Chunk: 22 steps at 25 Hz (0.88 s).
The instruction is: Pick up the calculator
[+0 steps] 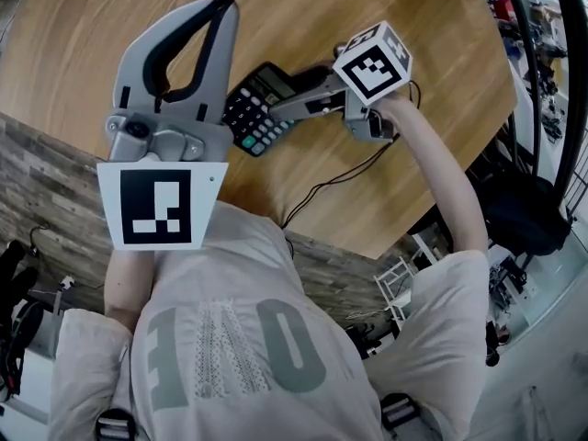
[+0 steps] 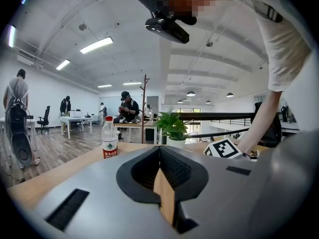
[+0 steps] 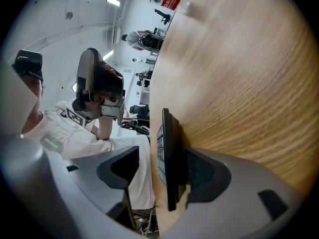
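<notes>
Right hand-held gripper (image 3: 163, 171) straddles calculator (image 3: 168, 133), jaws apart.

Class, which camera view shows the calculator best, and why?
The head view: the calculator shows its keys and display face-on, though the grippers cover part of it. The right gripper view shows it only edge-on, between open jaws. The left gripper view misses it.

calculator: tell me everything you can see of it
The calculator is a black plastic slab with a display, dark keys and a few teal ones. It lies on or just off the wooden table, between the open jaws of the right gripper. One pad is against its back; the other stands clear of the keys.
</notes>
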### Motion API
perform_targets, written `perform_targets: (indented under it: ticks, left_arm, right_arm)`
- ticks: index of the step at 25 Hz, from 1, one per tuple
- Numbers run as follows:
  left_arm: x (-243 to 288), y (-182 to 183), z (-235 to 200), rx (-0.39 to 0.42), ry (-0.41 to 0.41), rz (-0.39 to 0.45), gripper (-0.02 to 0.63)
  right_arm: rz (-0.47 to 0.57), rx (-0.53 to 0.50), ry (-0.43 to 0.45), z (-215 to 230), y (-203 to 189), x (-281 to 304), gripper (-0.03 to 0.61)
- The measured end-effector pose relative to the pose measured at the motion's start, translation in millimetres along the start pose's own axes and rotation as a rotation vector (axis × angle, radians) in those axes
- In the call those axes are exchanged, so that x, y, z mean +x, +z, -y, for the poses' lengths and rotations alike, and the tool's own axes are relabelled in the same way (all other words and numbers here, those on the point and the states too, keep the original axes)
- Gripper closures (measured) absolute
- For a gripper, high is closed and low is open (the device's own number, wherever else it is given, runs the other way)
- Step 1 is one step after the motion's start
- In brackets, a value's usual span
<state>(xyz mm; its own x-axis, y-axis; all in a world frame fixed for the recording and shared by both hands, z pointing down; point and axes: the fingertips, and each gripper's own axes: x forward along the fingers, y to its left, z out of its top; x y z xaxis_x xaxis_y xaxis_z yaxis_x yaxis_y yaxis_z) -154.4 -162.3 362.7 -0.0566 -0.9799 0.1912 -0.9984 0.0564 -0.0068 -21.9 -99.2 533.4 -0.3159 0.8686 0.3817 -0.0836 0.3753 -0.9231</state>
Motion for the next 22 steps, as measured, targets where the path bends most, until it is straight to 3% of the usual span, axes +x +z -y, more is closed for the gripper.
perform_targets:
  ticks: [6,12,22]
  left_arm:
    - [4,-3,7,-0.011,-0.017,-0.005,0.604]
    - [1,-5,2,-0.012,-0.011,-0.012,0.604]
    - [-10,-4,-9,-0.021,0.014,0.004,0.604]
  right_arm:
    - [-0.077,0.01,-0.01,1,-6,4,0.301]
    - [-0.155,-0.069,-0.146,16,-11,6,0.454]
    - [-0.173,-0.045,-0.229,16,-13,11,0.468]
